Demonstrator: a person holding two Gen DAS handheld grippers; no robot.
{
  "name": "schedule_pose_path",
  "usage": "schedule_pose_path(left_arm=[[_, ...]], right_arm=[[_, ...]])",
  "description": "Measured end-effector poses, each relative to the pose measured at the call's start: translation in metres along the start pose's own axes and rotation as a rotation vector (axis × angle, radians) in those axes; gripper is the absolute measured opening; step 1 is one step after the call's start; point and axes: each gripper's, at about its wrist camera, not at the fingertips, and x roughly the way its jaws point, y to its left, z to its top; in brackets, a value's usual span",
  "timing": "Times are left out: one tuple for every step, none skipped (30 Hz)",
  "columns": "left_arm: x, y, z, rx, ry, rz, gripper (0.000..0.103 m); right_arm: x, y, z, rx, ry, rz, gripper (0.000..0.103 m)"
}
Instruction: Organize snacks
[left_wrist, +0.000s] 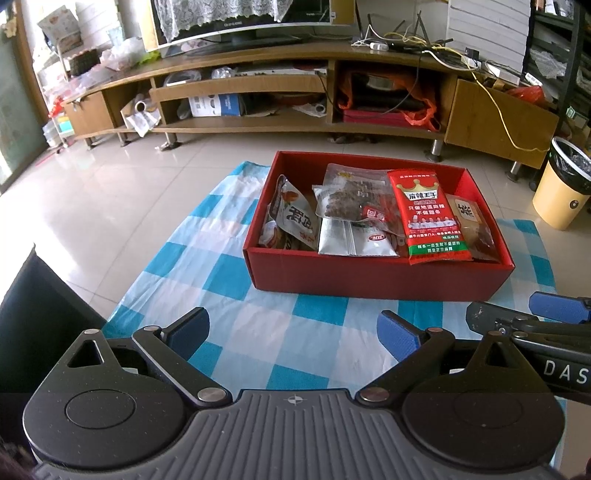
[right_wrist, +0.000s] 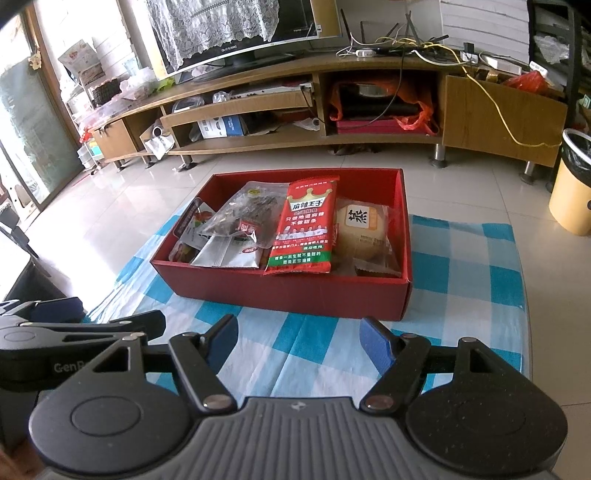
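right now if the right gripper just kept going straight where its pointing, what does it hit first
Most likely the checked cloth between its open fingers, short of the red box. The right gripper points steeply down with nothing held, so it would probably meet bare cloth before the box's near wall, though depth is hard to judge.

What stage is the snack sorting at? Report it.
Done: the snack packets, including the red packet and the round pastry, lie inside the red box on the checked cloth. In hand: nothing; the left gripper and right gripper are open and empty. Left: no loose snacks visible.
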Motion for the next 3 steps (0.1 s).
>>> schedule_pose_path(left_arm=[[-0.0016,-0.0002,-0.0010,-0.001,-0.003,-0.002,0.099],[-0.0033,0.0000,-0.0018,-0.001,-0.003,-0.006,0.099],[-0.0044,0.0003,-0.0014,-0.003,-0.002,-0.010,0.100]], right_arm=[[-0.0005,-0.0001,-0.0004,0.000,-0.001,0.001,0.073],[-0.0009,-0.0010,0.0000,0.001,-0.004,0.000,0.076],[-0.0021,-0.0026,-0.0002,0.006,-0.010,-0.001,0.080]])
